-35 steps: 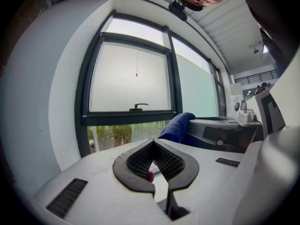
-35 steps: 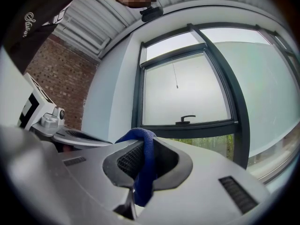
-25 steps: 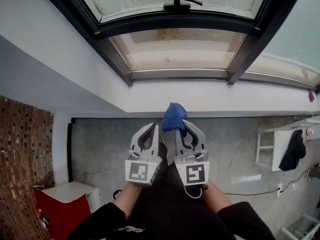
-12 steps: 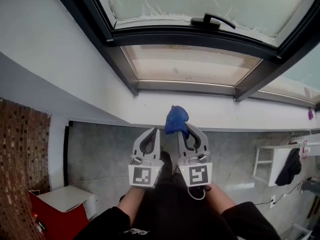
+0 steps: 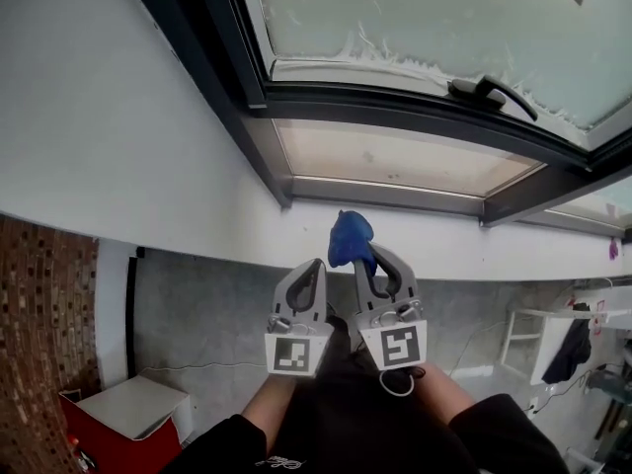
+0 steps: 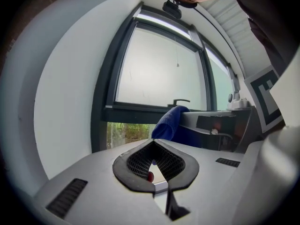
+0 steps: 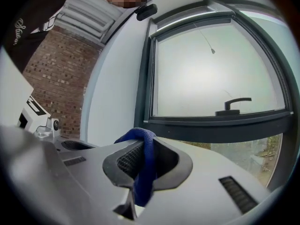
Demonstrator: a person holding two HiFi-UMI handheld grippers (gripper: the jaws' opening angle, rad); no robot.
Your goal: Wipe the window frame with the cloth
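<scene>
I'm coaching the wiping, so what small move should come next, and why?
Probably push the right gripper forward until the blue cloth meets the lower bar of the window frame: the cloth is clamped in its jaws but sits short of the frame.

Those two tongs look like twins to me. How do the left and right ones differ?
The right tongs are clamped on a blue cloth, which bunches up beyond their tip; the left tongs are shut on nothing. The right tongs' marker cube carries a different square pattern from the left tongs' marker cube. Both are grey, held side by side, pointing toward the window frame.
</scene>
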